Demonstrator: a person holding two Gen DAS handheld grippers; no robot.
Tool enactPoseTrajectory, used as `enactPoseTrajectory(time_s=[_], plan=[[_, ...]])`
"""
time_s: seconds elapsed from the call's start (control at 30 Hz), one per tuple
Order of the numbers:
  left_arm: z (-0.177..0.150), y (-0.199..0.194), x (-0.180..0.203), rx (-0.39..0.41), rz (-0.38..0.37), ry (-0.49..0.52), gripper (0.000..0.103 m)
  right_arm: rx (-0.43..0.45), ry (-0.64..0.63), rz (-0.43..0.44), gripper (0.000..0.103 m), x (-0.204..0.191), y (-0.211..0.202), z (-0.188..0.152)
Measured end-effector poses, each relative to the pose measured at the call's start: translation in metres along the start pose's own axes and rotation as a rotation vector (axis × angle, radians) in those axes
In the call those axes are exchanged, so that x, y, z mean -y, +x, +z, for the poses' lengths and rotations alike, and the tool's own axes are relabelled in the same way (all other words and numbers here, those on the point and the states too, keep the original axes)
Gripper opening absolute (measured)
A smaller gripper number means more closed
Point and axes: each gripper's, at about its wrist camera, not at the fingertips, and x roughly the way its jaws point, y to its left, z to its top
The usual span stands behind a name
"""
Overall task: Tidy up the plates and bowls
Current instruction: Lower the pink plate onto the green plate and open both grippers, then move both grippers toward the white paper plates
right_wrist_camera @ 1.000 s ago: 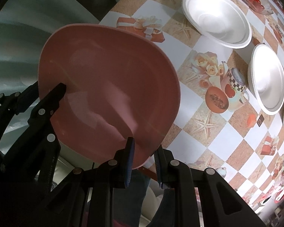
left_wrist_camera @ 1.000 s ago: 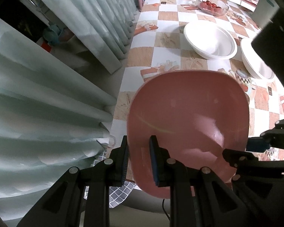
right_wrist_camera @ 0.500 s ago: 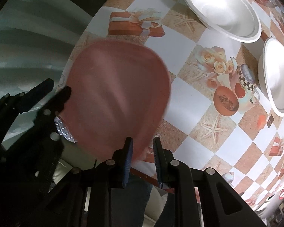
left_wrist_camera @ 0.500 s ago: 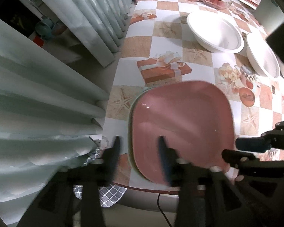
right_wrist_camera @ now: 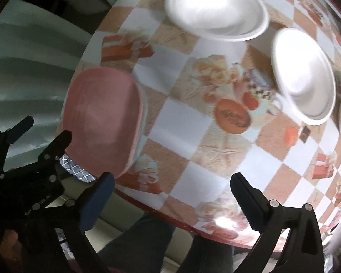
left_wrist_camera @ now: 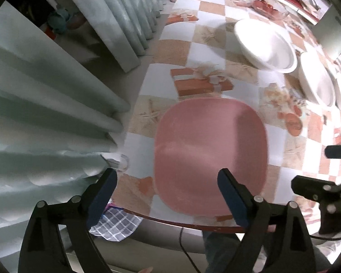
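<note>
Plate (left_wrist_camera: 210, 157), pink, at tabletop's (right_wrist_camera: 184, 177) near edge, on a pale-rimmed dish. Likely stiff, light, slippery; grip at rim. Left tongs (left_wrist_camera: 168, 195) and right tongs (right_wrist_camera: 172, 202): wide open, empty.

pink square plate (left_wrist_camera: 210, 154) flat at table corner (stacked), white bowls (right_wrist_camera: 217, 8) beyond

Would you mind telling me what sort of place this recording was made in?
Most likely a home dining area: a table with a printed checkered cloth, white bowls and a pink plate on it, and pale curtains alongside.
</note>
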Motion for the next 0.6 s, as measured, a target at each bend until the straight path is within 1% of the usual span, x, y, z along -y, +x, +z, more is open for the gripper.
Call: enactPoseTrajectory(time_s=[0.03, 0.13, 0.2, 0.4, 0.47, 0.6], plan=[[0.000, -0.002, 0.003, -0.005, -0.018, 0.002, 0.092, -0.012, 0.014, 0.003, 0.103, 0.005, 0.000, -0.002], [0.002, -0.007, 0.013, -0.017, -0.059, 0.016, 0.092, 0.011, 0.070, 0.002, 0.103, 0.025, -0.005, -0.010], [0.004, -0.011, 0.023, -0.024, -0.080, 0.032, 0.092, 0.019, 0.105, 0.018, 0.103, 0.038, -0.007, -0.019], [0.013, -0.019, 0.051, -0.044, -0.107, 0.105, 0.092, 0.012, 0.202, 0.040, 0.103, 0.069, -0.009, -0.040], [0.016, -0.022, 0.062, -0.047, -0.107, 0.134, 0.092, 0.012, 0.238, 0.048, 0.103, 0.081, -0.009, -0.043], [0.025, -0.024, 0.084, -0.063, -0.133, 0.181, 0.092, 0.026, 0.297, 0.057, 0.103, 0.099, -0.011, -0.046]])
